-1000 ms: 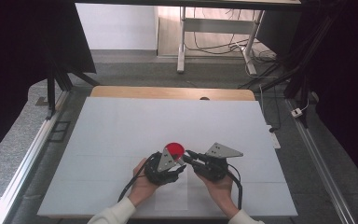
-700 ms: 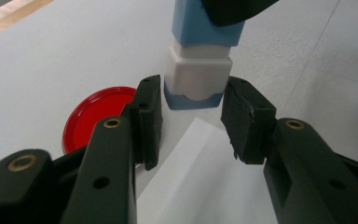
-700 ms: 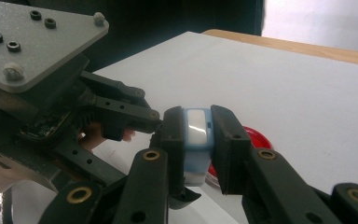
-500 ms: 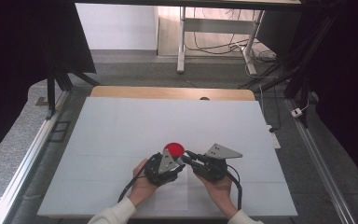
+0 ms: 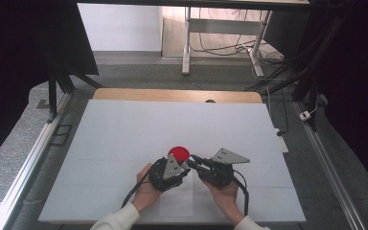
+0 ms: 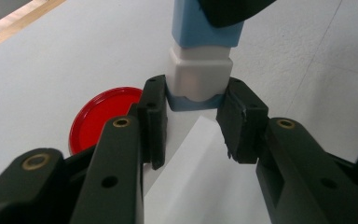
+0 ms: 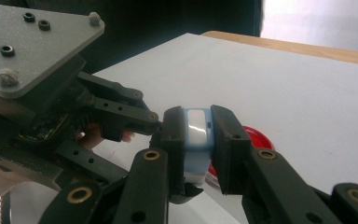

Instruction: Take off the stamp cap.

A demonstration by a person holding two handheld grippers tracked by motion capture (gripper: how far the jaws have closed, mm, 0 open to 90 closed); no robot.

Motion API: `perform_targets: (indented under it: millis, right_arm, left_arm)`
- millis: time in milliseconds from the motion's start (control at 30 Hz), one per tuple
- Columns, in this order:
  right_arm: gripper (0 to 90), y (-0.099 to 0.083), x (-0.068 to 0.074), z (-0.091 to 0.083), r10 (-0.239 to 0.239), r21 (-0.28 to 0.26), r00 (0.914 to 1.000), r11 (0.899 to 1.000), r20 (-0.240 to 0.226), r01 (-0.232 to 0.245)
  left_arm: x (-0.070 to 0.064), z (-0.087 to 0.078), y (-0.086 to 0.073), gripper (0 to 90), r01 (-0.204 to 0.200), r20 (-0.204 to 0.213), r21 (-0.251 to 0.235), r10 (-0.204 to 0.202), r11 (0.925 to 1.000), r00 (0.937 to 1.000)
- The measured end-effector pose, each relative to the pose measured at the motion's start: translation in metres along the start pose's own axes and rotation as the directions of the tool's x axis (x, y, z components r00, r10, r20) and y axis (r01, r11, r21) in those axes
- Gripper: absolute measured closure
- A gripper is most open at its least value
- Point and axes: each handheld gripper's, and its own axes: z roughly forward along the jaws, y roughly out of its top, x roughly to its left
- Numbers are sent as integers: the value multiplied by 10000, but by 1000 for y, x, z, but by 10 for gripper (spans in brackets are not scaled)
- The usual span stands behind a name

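A small blue and white block (image 7: 196,128) hangs above the table, and my right gripper (image 7: 196,125) is shut on its blue body. In the left gripper view the block's white capped end (image 6: 198,72) points down, with my left gripper (image 6: 193,109) shut on it, one jaw on each side. From the high view the two grippers, left (image 5: 186,166) and right (image 5: 192,163), meet tip to tip near the table's front middle. A flat red disc (image 5: 178,153) lies on the table just beyond them, also visible as the disc (image 6: 100,116) beside my left jaw.
The white tabletop (image 5: 124,129) stretches wide on all sides, with a wooden strip (image 5: 172,94) along its far edge. A loose white sheet (image 5: 177,201) lies under the hands. Black drapes, metal rails and cables surround the table.
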Motion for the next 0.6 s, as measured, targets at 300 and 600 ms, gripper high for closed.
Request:
perform_targets:
  millis: [300, 600]
  right_arm:
    - [748, -1, 0, -1, 105, -125, 9999, 9999, 68, -104]
    - [749, -2, 1, -1, 245, -241, 9996, 9994, 150, -241]
  left_arm:
    - [-2, 1, -1, 634, -70, -118, 19, 70, 10000, 9999]
    - [-3, 1, -1, 644, -264, -235, -2, 264, 9997, 9994]
